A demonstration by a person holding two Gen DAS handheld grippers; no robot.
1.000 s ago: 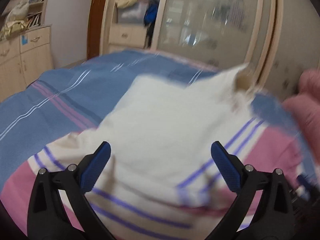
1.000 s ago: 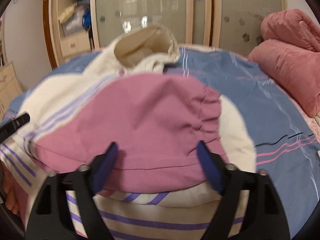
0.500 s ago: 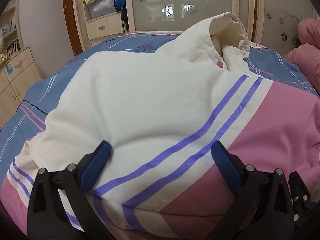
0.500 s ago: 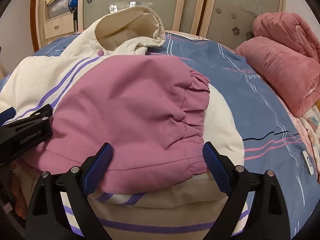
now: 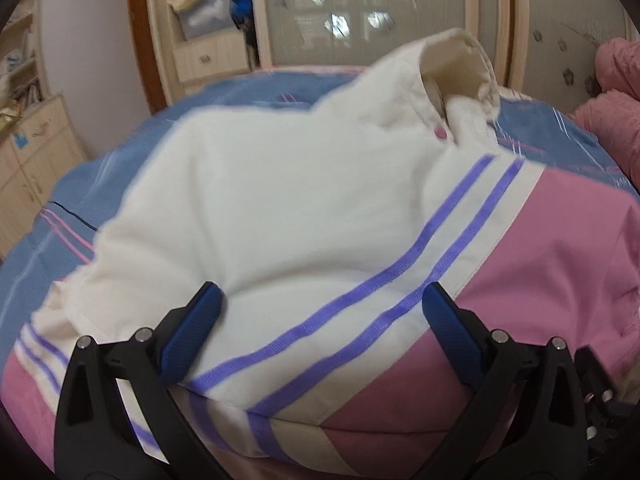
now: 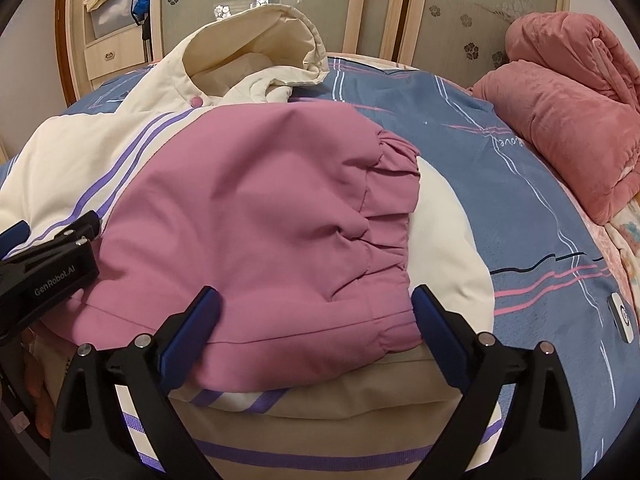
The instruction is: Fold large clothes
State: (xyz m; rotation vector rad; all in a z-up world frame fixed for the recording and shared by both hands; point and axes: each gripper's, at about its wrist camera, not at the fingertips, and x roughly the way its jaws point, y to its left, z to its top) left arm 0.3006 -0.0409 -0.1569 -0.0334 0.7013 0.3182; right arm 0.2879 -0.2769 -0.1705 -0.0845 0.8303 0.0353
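Observation:
A cream and pink hooded jacket [image 5: 280,208] with purple stripes lies on the bed, its hood [image 5: 456,68] at the far end. Its pink sleeve [image 6: 256,216] is folded across the body, gathered cuff [image 6: 388,216] to the right. My left gripper [image 5: 320,312] is open, hovering over the cream part with a striped fold between its blue pads, nothing clamped. My right gripper [image 6: 312,312] is open too, its fingers straddling the near edge of the pink sleeve. The left gripper's black body [image 6: 44,272] shows at the left of the right wrist view.
The jacket rests on a blue striped bedsheet [image 6: 500,168]. A rolled pink blanket [image 6: 568,120] lies at the right of the bed. Wardrobe doors [image 5: 384,12] and wooden drawers [image 5: 32,160] stand behind and to the left. A small white device [image 6: 622,316] lies on the sheet.
The left wrist view swung from the left part of the bed toward the jacket's middle and hood, then blurred slightly. The right gripper eased closer to the pink sleeve. Both stayed open.

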